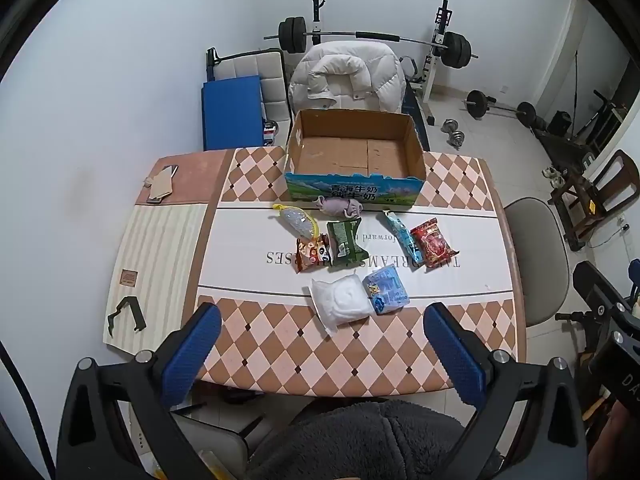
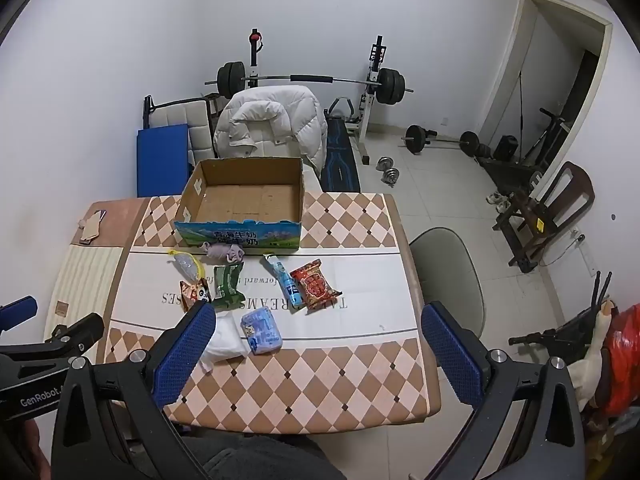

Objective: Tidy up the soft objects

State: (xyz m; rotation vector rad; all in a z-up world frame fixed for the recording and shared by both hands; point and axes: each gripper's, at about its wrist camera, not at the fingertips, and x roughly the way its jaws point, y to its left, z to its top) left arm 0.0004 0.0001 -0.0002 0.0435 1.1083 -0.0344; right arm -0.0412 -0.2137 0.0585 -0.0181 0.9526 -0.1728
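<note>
An open, empty cardboard box [image 1: 354,154] [image 2: 244,200] stands at the table's far side. In front of it lie several soft packets: a grey plush [image 1: 340,206] [image 2: 224,251], a yellow-edged pouch [image 1: 297,222], a panda snack bag [image 1: 314,254], a green bag [image 1: 346,240] [image 2: 228,286], a light blue tube pack [image 1: 404,236] [image 2: 284,282], a red bag [image 1: 432,242] [image 2: 316,286], a white pack [image 1: 340,304] and a blue tissue pack [image 1: 386,290] [image 2: 261,330]. My left gripper [image 1: 322,350] and right gripper [image 2: 318,354] are open and empty above the near table edge.
A phone and card [image 1: 162,184] lie at the table's far left, a black bracket [image 1: 126,314] at its left edge. A grey chair [image 2: 448,276] stands to the right. A chair with a white jacket [image 1: 348,76] and weights stand behind.
</note>
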